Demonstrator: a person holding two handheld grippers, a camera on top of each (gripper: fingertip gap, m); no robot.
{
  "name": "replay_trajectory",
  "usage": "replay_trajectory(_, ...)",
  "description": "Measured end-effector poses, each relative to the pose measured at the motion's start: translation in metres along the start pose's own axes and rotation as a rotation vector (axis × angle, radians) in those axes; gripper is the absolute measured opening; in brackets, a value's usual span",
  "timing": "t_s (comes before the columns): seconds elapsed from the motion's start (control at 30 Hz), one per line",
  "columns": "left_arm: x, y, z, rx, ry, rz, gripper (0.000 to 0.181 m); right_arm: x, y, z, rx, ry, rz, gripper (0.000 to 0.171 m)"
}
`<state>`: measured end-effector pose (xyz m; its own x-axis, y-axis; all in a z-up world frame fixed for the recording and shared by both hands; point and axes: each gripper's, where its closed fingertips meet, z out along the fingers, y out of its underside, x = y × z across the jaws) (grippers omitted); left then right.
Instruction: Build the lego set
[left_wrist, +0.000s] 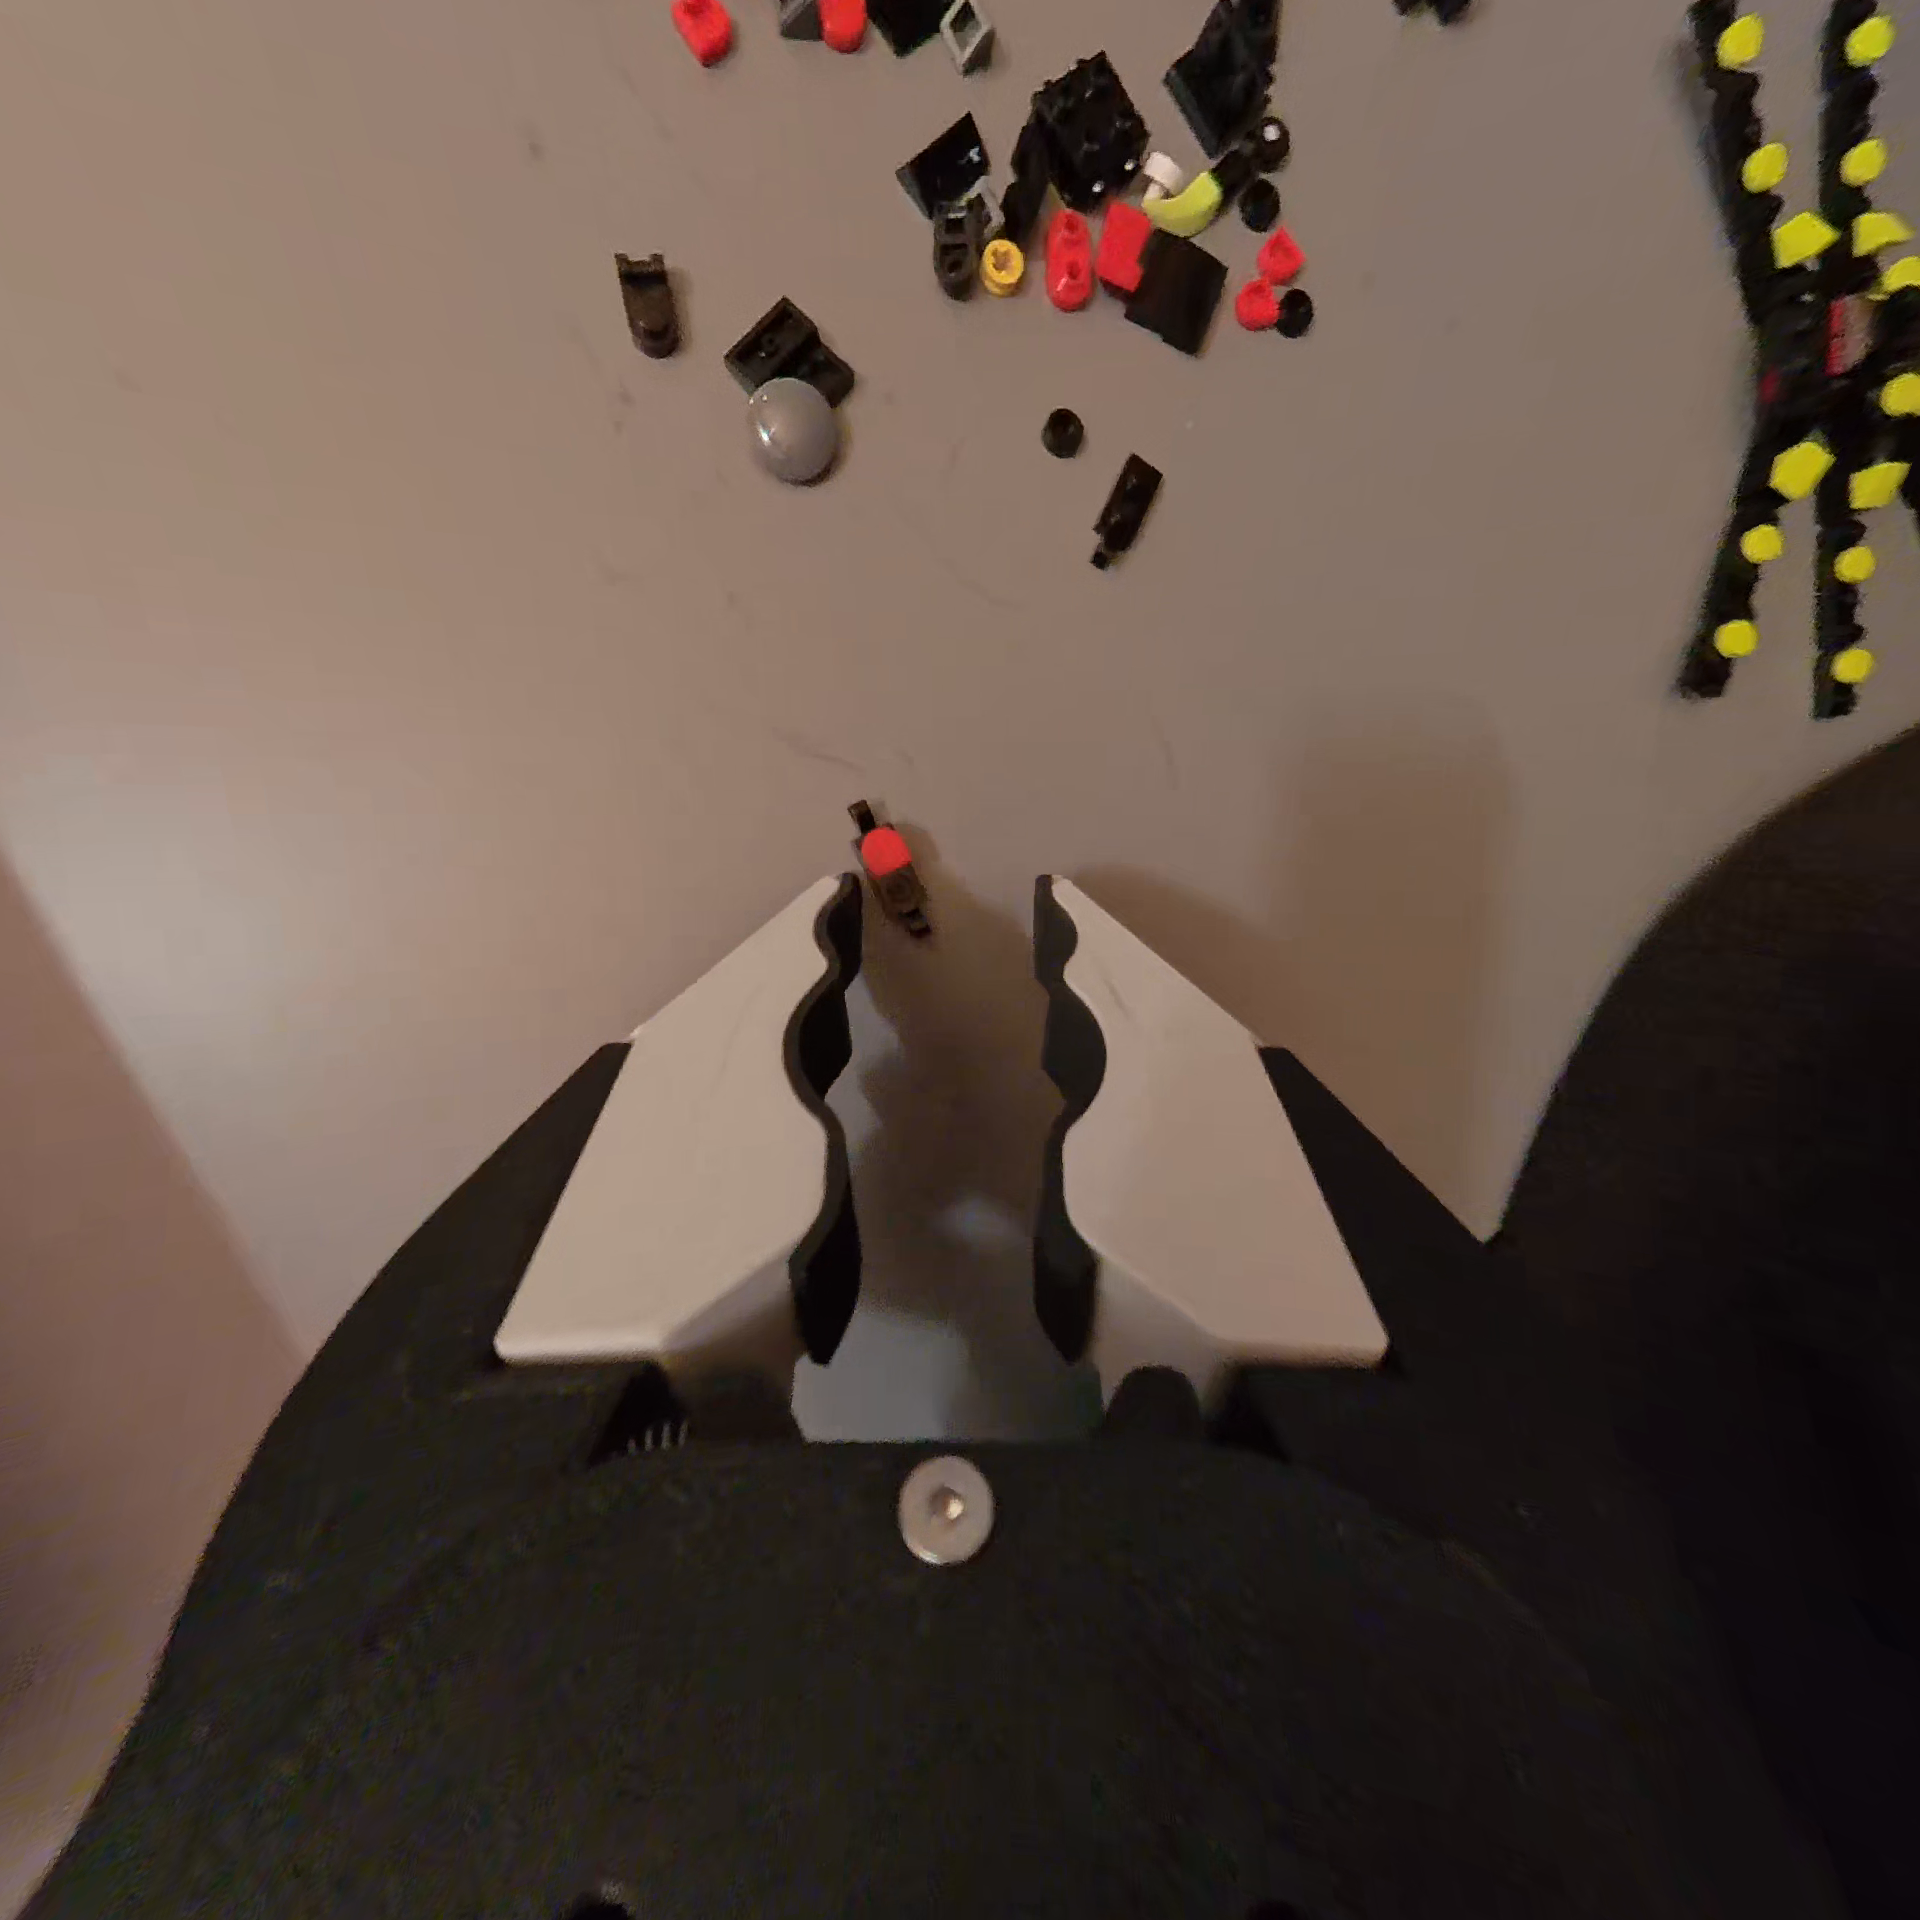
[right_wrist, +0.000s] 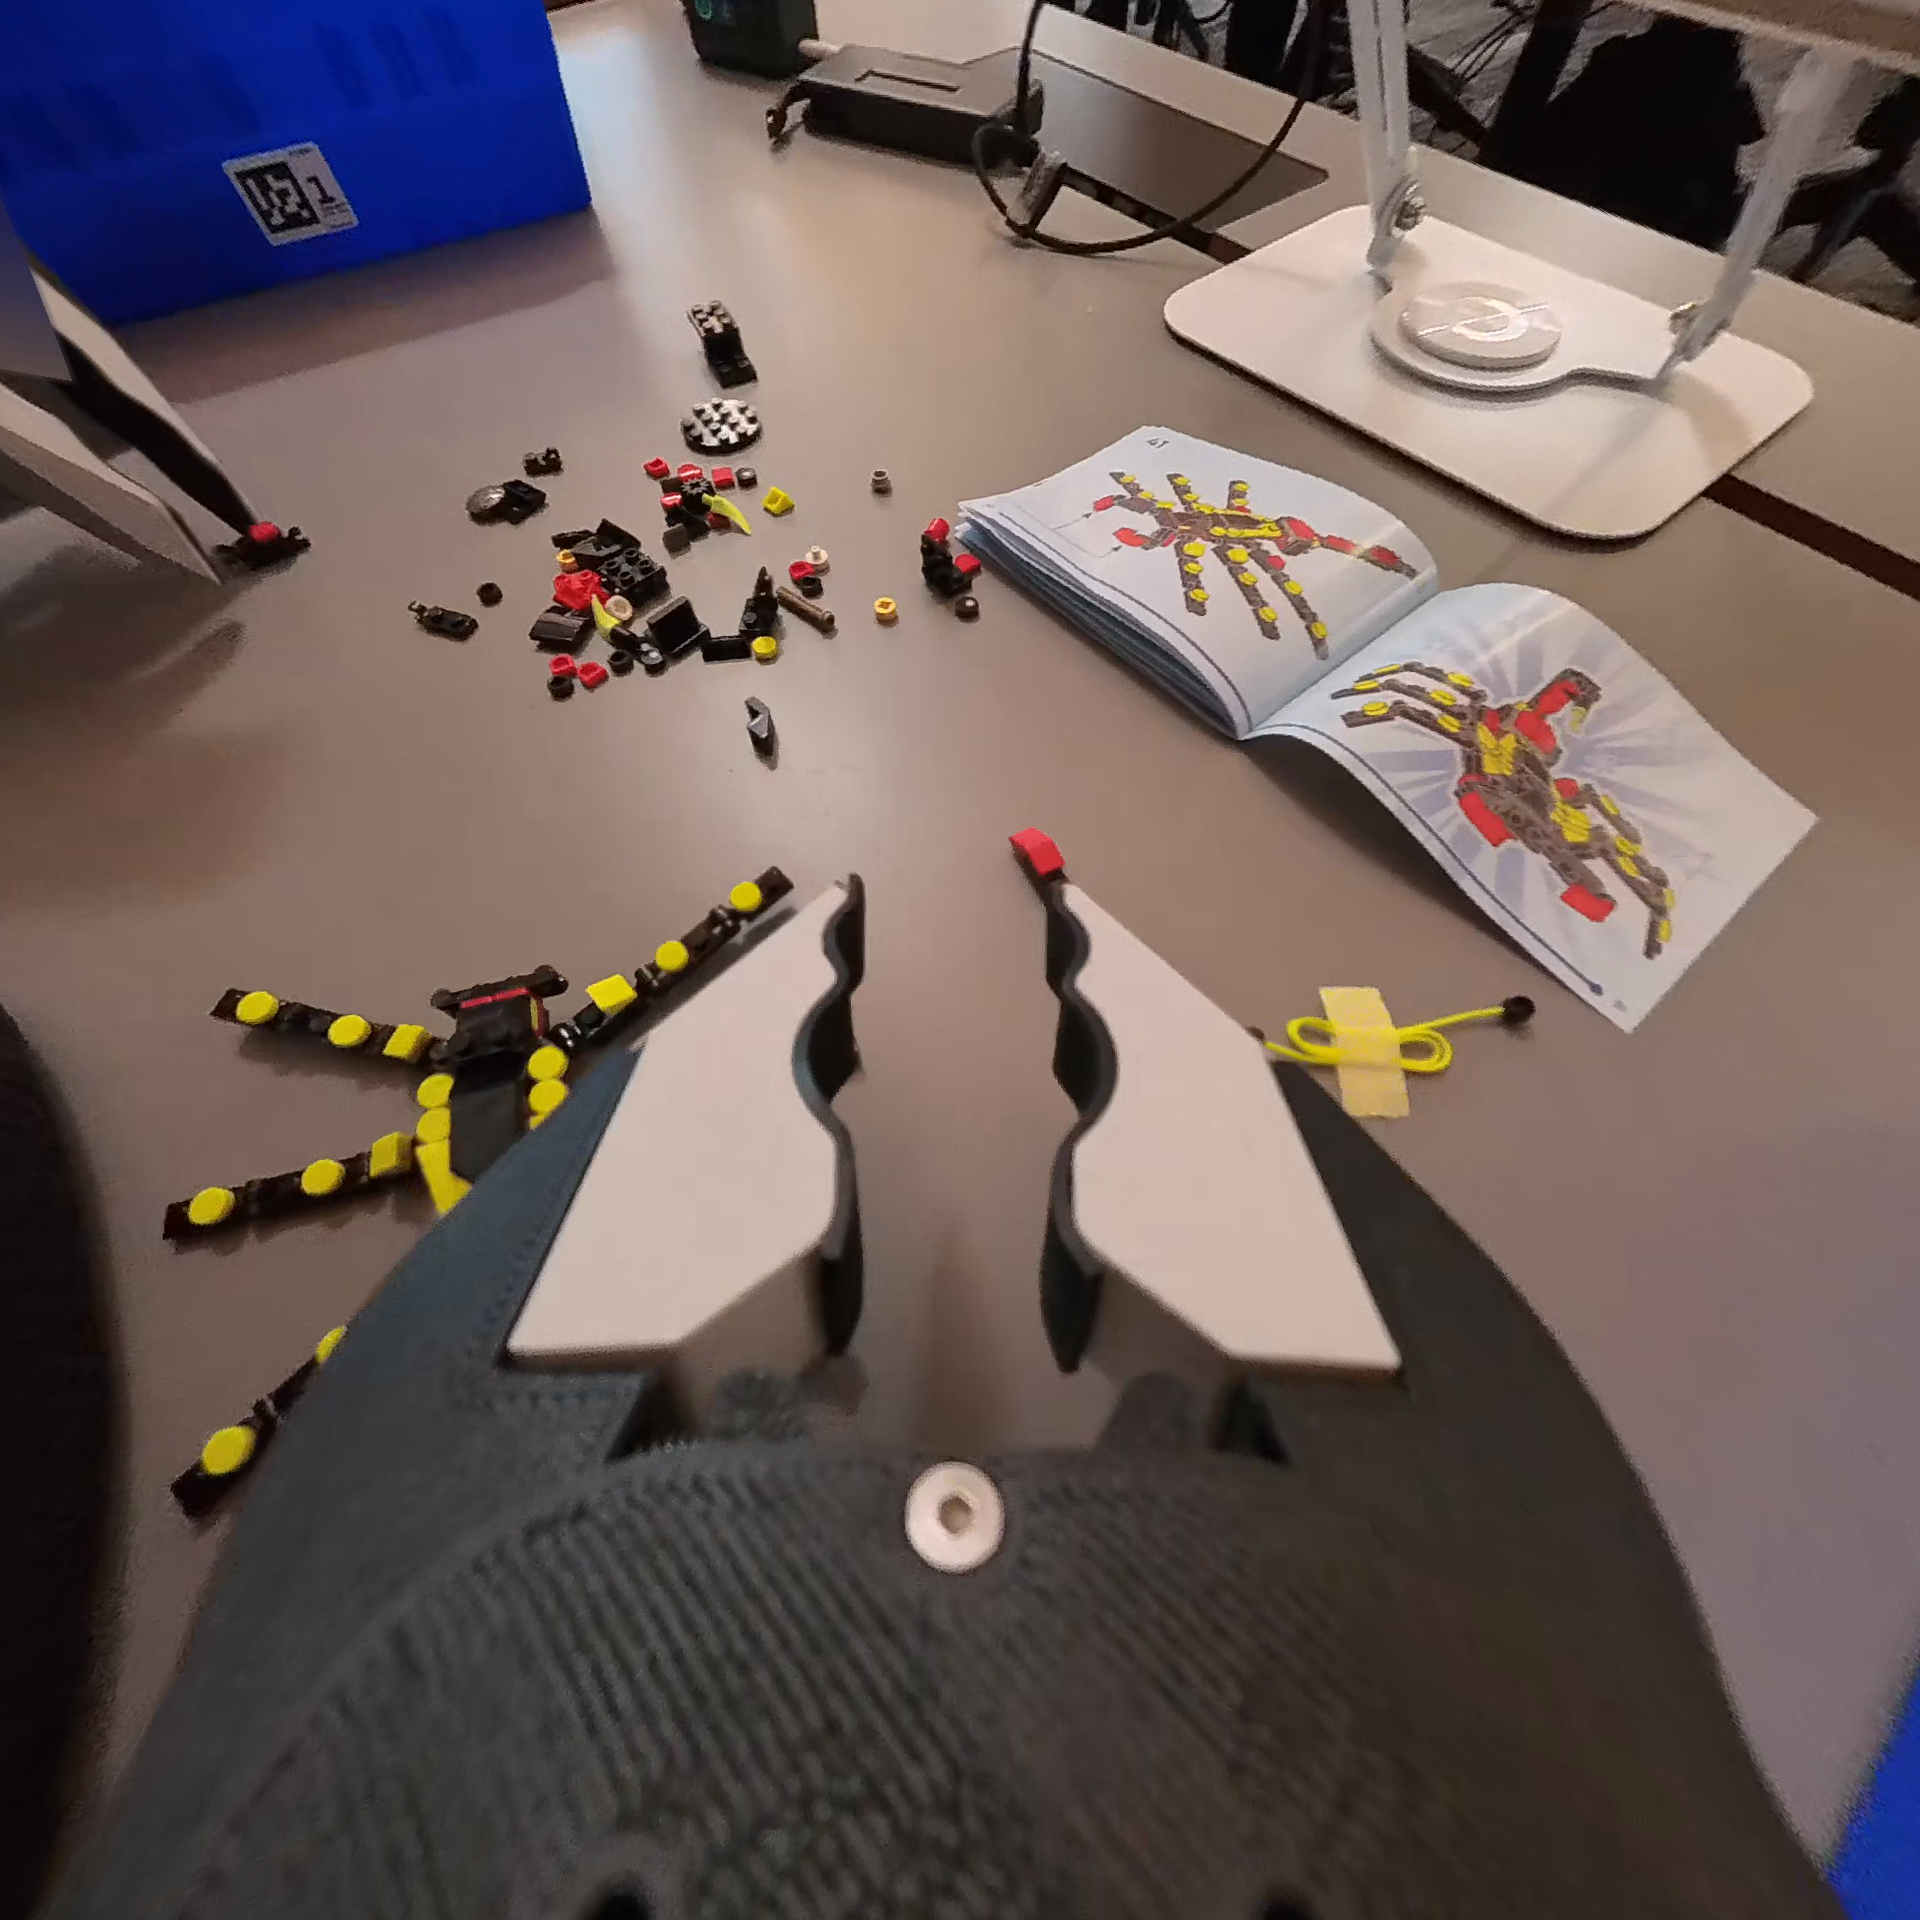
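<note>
The left gripper (left_wrist: 945, 883) hangs low over the grey counter (left_wrist: 364, 623) with its jaws parted and nothing between them; a small black piece with a red stud (left_wrist: 889, 864) lies on the counter just beside the tip of the left-hand finger, and whether it touches that finger is hard to tell from this angle. Farther ahead in the left wrist view sits a scatter of loose bricks (left_wrist: 1101, 208), black, red, yellow and grey, with a grey dome piece (left_wrist: 794, 428) lying against a black plate at the near edge of the scatter. The right gripper (right_wrist: 951, 894) also has its jaws apart and empty; a small red brick (right_wrist: 1037, 850) rests on the counter right at the tip of its right-hand finger. To the left of that gripper lies the partly built spider (right_wrist: 488, 1049), a black body with long black legs dotted with yellow studs, some legs hidden under the gripper's body. An open instruction booklet (right_wrist: 1382, 686) lies to the right of the loose bricks, and a yellow cord held under yellow tape (right_wrist: 1366, 1047) lies near the right finger. A white stand base (right_wrist: 1496, 364) and a blue box (right_wrist: 281, 135) stand at the far side.
</note>
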<state>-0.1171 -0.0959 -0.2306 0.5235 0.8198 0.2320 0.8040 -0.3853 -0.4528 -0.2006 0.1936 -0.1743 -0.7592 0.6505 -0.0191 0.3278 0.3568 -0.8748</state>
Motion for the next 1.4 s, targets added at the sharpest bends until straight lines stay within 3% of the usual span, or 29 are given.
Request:
replay_trajectory(0.1, -0.004, -0.001, 0.004, -0.002, -0.028, 0.037, 0.007, 0.007, 0.005, -0.013, 0.008, 0.059, 0.007, 0.030)
replay_trajectory(0.23, 0.001, -0.012, 0.004, 0.058, 0.019, 0.057, 0.005, 0.010, 0.016, -0.026, 0.011, 0.073, 0.063, 0.028)
replay_trajectory(0.33, 0.028, -0.045, 0.000, 0.191, 0.140, 0.052, 0.005, 0.011, 0.016, -0.037, 0.020, 0.076, 0.050, 0.028)
replay_trajectory(0.43, 0.062, -0.077, 0.004, 0.237, 0.196, 0.164, 0.005, 0.008, 0.019, -0.046, 0.012, 0.061, 0.027, 0.028)
replay_trajectory(0.63, 0.124, -0.125, 0.063, 0.111, 0.279, 0.516, 0.006, -0.004, 0.022, -0.061, 0.040, 0.004, 0.007, 0.027)
replay_trajectory(0.83, 0.175, -0.168, 0.122, 0.027, 0.449, 0.588, 0.005, -0.013, 0.028, -0.071, 0.048, -0.031, 0.015, 0.024)
replay_trajectory(1.13, 0.210, -0.176, 0.152, -0.037, 0.498, 0.683, 0.006, -0.018, 0.032, -0.075, 0.039, -0.030, -0.013, 0.024)
replay_trajectory(1.4, 0.192, -0.190, 0.131, 0.055, 0.466, 0.656, 0.013, -0.015, 0.034, -0.073, 0.038, -0.032, 0.020, 0.023)
